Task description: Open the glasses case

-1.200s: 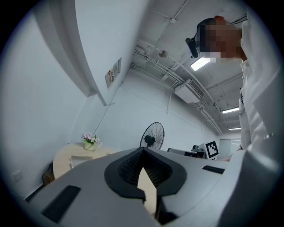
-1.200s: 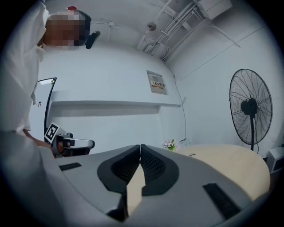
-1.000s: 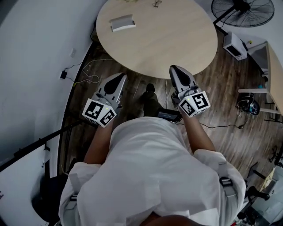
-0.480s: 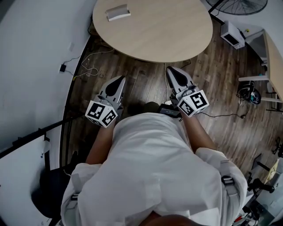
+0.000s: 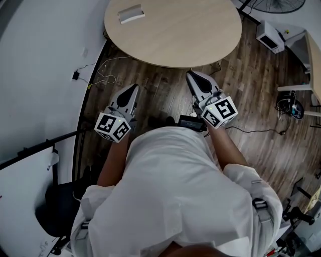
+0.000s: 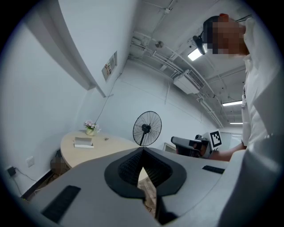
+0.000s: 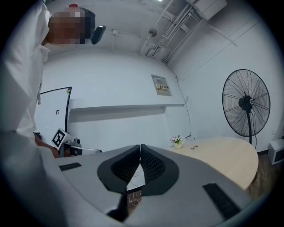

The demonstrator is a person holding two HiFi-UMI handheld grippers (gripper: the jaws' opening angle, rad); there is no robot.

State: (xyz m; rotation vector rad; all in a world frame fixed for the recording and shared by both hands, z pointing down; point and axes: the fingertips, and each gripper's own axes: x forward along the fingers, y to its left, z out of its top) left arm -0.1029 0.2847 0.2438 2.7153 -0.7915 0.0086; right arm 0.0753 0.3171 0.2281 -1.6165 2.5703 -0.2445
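Observation:
The glasses case (image 5: 131, 13) is a flat grey box lying shut near the far left edge of the round wooden table (image 5: 200, 30). In the left gripper view the case (image 6: 83, 142) sits well beyond the jaws. My left gripper (image 5: 134, 89) and right gripper (image 5: 191, 75) hang over the wooden floor short of the table, both pointing toward it. Each has its jaws pressed together with nothing held. The left gripper (image 6: 143, 151) and the right gripper (image 7: 140, 146) show closed tips in their own views. The right gripper view does not show the case.
A small flower pot (image 6: 90, 128) stands on the table's far side. A standing fan (image 6: 147, 127) and a white box unit (image 5: 269, 37) are to the right of the table. Cables (image 5: 103, 75) trail on the floor by the curved white wall (image 5: 45, 60).
The table and case have slid slightly up and left in the head view as the person shifted. Both grippers stay shut and keep roughly the same spacing.

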